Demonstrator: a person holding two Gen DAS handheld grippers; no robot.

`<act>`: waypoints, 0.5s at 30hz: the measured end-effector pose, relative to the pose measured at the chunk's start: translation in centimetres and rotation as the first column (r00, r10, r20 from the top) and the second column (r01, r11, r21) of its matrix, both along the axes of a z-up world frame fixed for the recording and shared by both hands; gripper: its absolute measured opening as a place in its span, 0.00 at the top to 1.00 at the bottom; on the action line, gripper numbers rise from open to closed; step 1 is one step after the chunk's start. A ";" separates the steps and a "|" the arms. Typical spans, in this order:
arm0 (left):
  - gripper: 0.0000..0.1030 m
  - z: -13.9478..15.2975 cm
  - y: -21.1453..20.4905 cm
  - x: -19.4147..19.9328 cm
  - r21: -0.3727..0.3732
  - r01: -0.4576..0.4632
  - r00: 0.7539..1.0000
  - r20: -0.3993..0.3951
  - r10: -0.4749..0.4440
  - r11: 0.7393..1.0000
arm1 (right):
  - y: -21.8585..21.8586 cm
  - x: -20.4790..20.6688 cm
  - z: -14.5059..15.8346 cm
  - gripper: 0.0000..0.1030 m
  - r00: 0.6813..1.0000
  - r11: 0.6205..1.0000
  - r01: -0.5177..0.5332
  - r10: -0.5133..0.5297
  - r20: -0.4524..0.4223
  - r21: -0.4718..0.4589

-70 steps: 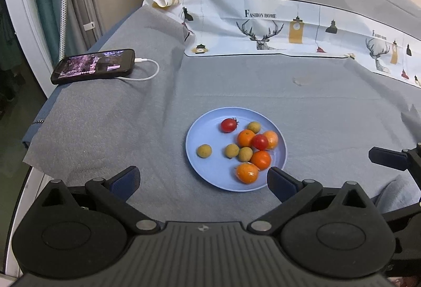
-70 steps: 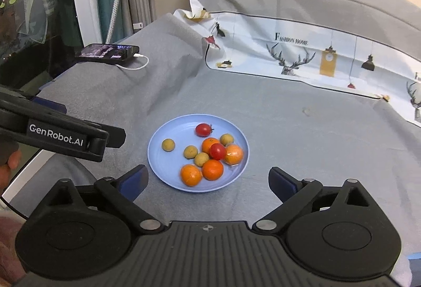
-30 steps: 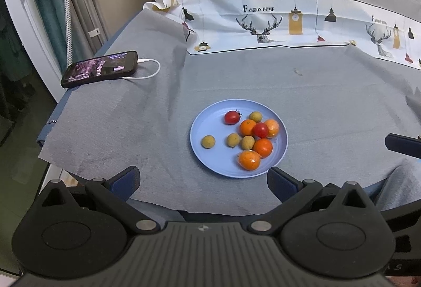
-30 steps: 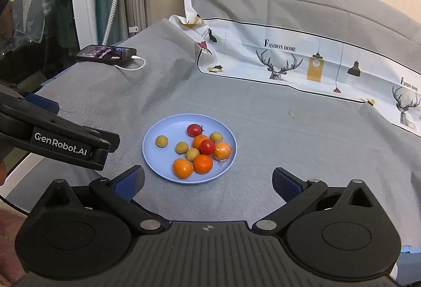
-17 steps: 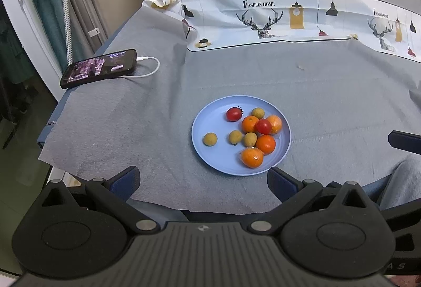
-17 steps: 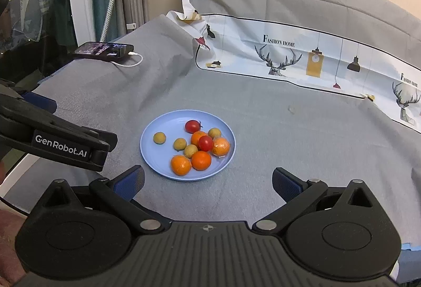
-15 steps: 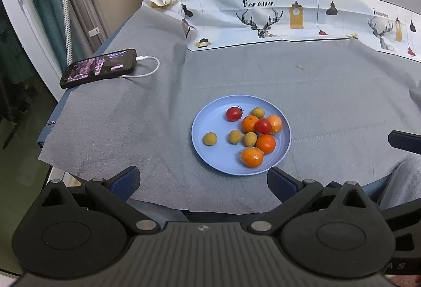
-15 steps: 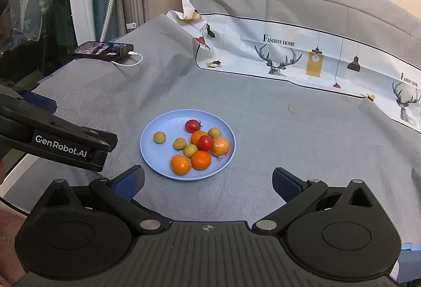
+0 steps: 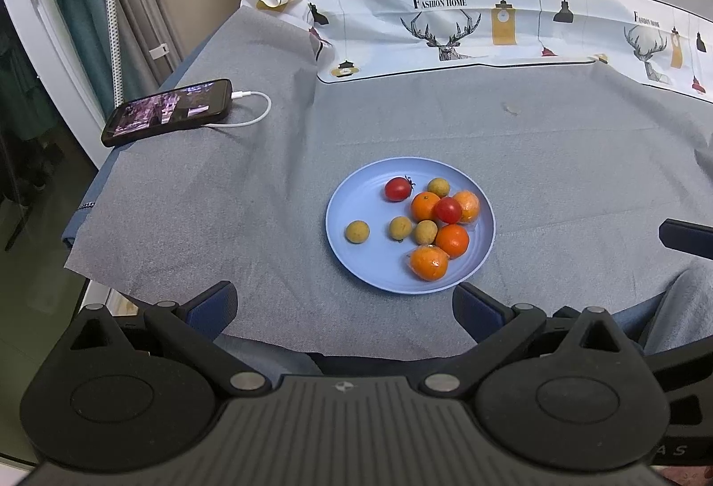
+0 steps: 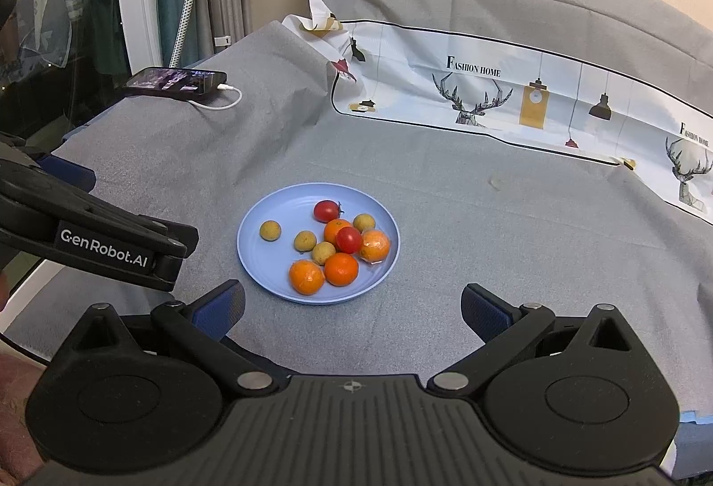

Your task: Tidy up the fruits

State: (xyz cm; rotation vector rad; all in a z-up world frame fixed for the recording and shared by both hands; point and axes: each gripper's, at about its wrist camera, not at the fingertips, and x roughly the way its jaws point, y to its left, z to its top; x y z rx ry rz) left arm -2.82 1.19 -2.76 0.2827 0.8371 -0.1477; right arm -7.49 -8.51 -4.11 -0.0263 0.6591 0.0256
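Fruits [image 9: 425, 221] lay mixed on blue plate [image 9: 356, 263], mid worktop. Left gripper [image 9: 345, 299] and right gripper [image 10: 352, 305] hovered near, fingers spread, empty. Sorting would want light pinches; tomatoes bruise.

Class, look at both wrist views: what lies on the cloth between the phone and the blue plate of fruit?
Nothing but bare grey tablecloth lies between the phone and the blue plate; the white charging cable curls beside the phone only. Both views show this.
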 end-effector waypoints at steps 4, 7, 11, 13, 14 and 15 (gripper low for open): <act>0.00 0.0 0.0 0.0 0.001 -0.001 1.000 -0.001 0.001 1.000 | 0.0 0.0 -0.1 0.01 1.000 1.000 -0.001 0.001 0.000 -0.001; 0.00 0.0 0.1 0.0 0.003 -0.001 1.000 -0.002 0.001 1.000 | 0.0 0.0 -0.1 0.01 1.000 1.000 -0.001 0.001 0.000 -0.001; 0.00 -0.2 0.1 0.1 0.005 -0.003 1.000 -0.005 0.003 1.000 | 0.0 0.0 -0.1 0.01 1.000 1.000 -0.002 0.002 0.000 -0.001; 0.00 -0.2 0.1 0.1 0.008 -0.005 1.000 -0.007 0.005 1.000 | 0.0 0.0 -0.1 0.01 1.000 1.000 -0.001 0.001 0.000 -0.001; 0.00 -0.3 0.2 0.1 0.010 -0.007 1.000 -0.007 0.007 1.000 | 0.0 0.1 -0.2 0.01 1.000 1.000 -0.001 0.001 0.000 -0.001; 0.00 -0.3 0.2 0.1 0.011 -0.009 1.000 -0.006 0.009 1.000 | 0.0 0.1 -0.2 0.01 1.000 1.000 0.000 0.000 -0.001 0.000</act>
